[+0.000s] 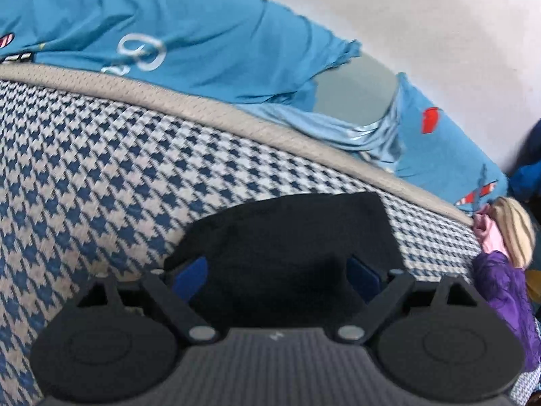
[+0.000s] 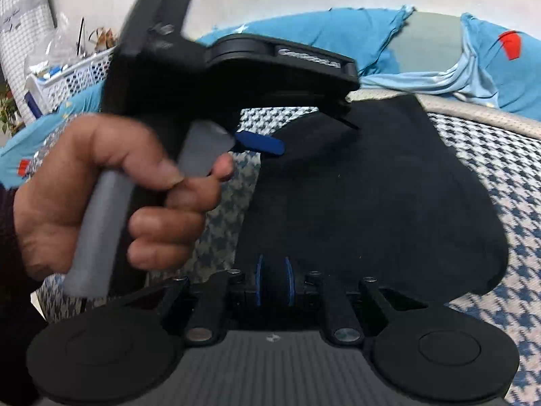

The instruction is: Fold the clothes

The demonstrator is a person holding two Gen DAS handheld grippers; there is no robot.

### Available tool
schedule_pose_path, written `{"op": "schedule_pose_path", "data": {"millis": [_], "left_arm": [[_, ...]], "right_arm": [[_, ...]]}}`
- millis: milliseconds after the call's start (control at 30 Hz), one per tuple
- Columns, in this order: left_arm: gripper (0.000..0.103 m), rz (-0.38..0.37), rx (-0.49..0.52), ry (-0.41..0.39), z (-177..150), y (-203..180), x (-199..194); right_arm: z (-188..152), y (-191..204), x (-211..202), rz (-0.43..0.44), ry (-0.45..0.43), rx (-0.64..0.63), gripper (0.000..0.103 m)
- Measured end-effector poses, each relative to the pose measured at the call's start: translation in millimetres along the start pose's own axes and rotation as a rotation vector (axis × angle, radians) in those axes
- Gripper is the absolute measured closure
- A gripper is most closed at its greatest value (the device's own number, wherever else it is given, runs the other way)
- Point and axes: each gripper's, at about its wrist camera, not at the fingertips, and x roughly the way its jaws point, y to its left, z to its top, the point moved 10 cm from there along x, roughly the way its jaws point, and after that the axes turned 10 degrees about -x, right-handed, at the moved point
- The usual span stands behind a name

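Observation:
A black garment (image 2: 372, 186) lies on a blue-and-white houndstooth cover (image 2: 500, 176). In the left wrist view the garment (image 1: 284, 233) fills the space between my left gripper's (image 1: 280, 270) wide-apart blue pads (image 1: 191, 274); the gripper is open over it. My right gripper (image 2: 274, 282) has its blue pads (image 2: 258, 280) close together on a fold of the black garment at its near edge. In the right wrist view a hand (image 2: 111, 193) holds the left gripper body (image 2: 216, 67) above the garment's left side.
A blue printed sheet (image 1: 169, 34) lies bunched behind the cover's beige border (image 1: 203, 105), against a white wall. A doll with blond hair and a purple coat (image 1: 507, 264) lies at the right edge. A white basket (image 2: 67, 77) stands at far left.

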Motion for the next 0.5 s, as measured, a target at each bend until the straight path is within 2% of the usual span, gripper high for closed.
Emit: {"op": "schedule_pose_path", "data": {"millis": [267,433,500], "left_arm": [[0.014,0.019,-0.071,0.016,7,14,5],[0.014,0.025,-0.084,0.019,12,15,1],[0.014,0.063,-0.078,-0.002,17,19,-3]], "right_arm": [[-4,-1,10,0.042,0.017,0.012,0.088],[-6,3,-7,0.064,0.015,-0.013,0.088],[-4,-4,-19,0.062,-0.003,-0.014,0.088]]}}
